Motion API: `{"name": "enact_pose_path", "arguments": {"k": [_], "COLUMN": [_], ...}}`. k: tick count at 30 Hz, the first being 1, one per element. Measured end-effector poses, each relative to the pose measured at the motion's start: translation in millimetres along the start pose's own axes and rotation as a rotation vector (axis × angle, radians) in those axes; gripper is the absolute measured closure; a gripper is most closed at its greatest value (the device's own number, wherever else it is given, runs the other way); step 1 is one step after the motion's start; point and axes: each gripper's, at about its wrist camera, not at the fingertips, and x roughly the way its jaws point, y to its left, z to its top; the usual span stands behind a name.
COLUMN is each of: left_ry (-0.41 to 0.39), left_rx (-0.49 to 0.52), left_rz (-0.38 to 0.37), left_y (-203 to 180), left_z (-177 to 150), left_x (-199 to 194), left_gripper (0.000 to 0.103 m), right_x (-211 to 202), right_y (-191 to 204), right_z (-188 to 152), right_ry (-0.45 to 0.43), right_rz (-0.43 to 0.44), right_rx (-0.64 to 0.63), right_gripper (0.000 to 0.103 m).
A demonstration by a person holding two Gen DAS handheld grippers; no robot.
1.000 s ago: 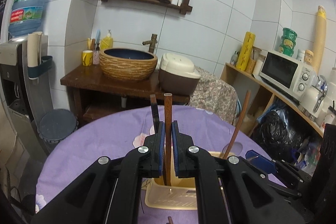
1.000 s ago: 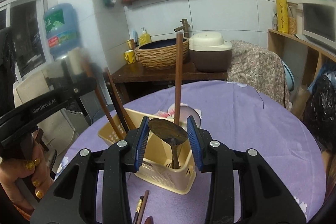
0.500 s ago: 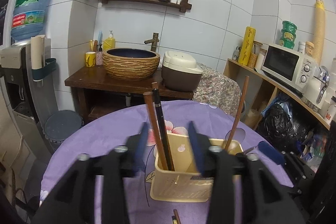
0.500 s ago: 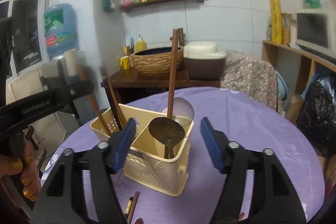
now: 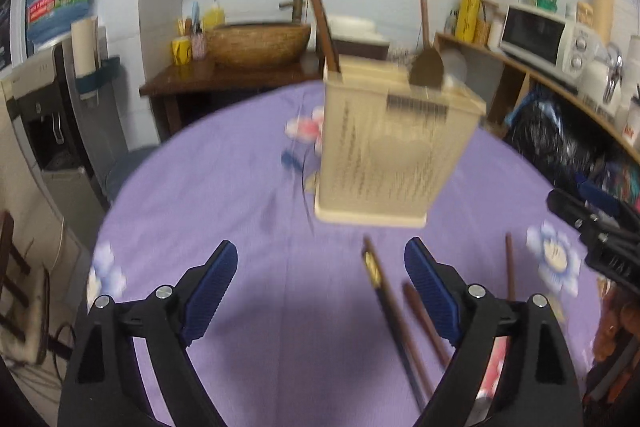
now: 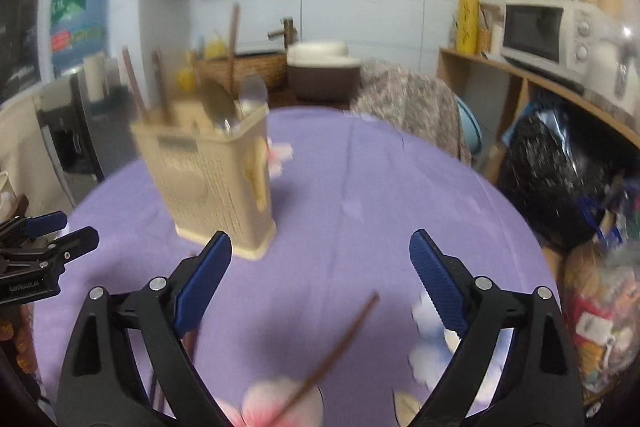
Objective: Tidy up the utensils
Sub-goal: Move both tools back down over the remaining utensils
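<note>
Both grippers, left gripper (image 5: 316,273) and right gripper (image 6: 320,263), hang over the table with jaws wide apart, holding nothing. The utensil caddy (image 5: 394,143) stands at the left one's one o'clock. I'd centre on one loose chopstick (image 6: 334,345) lying at the right's six o'clock, then close gently.

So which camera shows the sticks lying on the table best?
The left wrist view: three chopsticks lie on the purple tablecloth in front of the basket. The right wrist view shows one blurry chopstick clearly and bits of others behind its left finger.
</note>
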Motion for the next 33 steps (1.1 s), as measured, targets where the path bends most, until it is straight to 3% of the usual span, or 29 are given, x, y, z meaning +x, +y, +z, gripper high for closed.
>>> {"name": "enact_pose_path", "arguments": {"k": [6,11,21,33], "left_ry": [0.087,0.12,0.175,0.194], "left_rx": [0.027,0.058,0.075,0.082], "left_rz": [0.013,0.008,-0.024,-0.016], "left_y": [-12.5,-24.1,-35.6,-43.7], "left_z": [-46.8,-61.5,-75.9,-80.3], "left_x": [6.9,10.2,17.6,19.4], "left_gripper": [0.018,0.024,0.034,0.037], "right_x": [0.5,6.9,9.6,9.3], "right_y": [-8.1,-4.4,6.5,10.8], "right_z": [-56.8,-82.3,-93.8,-95.7], "right_ry": [0.173,0.244,0.273,0.282], "right_rz": [-0.037,-0.042,-0.049,-0.056], "right_rx": [-0.002,0.006,-0.01,-0.02], "right_gripper": [0.013,0.013,0.013,0.009]}}
